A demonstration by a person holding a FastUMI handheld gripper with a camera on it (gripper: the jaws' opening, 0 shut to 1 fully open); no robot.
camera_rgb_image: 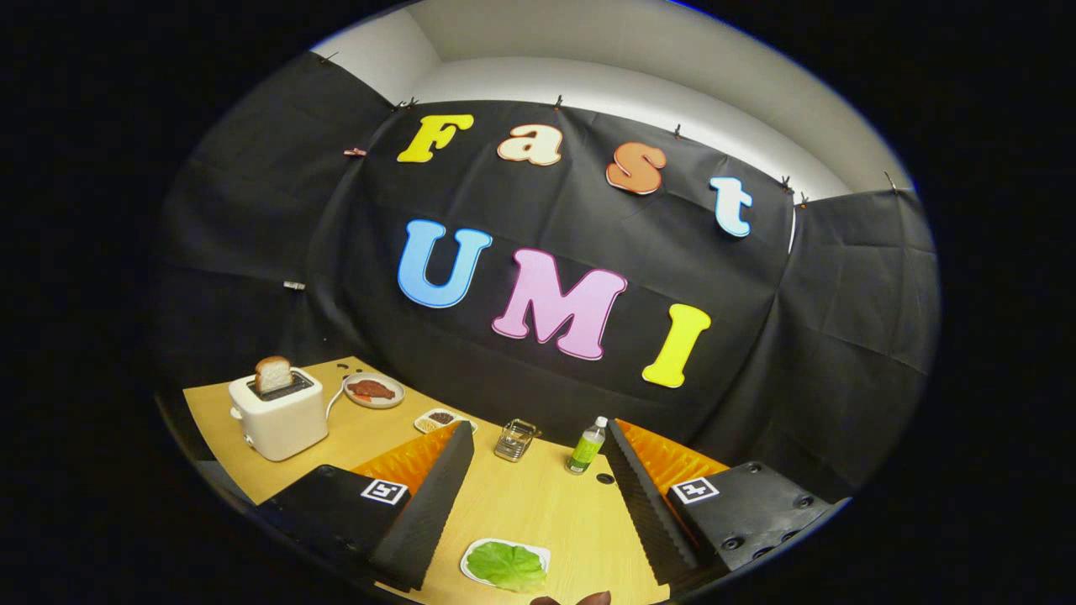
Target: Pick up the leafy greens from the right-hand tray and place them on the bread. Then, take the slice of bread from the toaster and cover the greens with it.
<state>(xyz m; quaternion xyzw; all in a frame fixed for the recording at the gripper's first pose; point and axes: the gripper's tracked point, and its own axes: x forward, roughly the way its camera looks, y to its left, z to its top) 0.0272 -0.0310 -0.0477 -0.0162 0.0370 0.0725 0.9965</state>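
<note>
Gripper (538, 496) tilted, held above the table (538, 504); fingers spread wide, nothing between them but bare wood and the tray below.

Left of frame: toaster (278, 413) near the table's left edge, slice of bread (273, 373) standing up in its slot. Just right, a plate (374, 391) with a reddish item, too small to identify. Small dish (440, 418) partly hidden behind the left finger (429, 496). Centre: glass (515, 439), bottle (586, 445). Lower centre: leafy greens (506, 565) on white tray (538, 552), between the fingers, partly cut off below. Open table around the tray.
</note>
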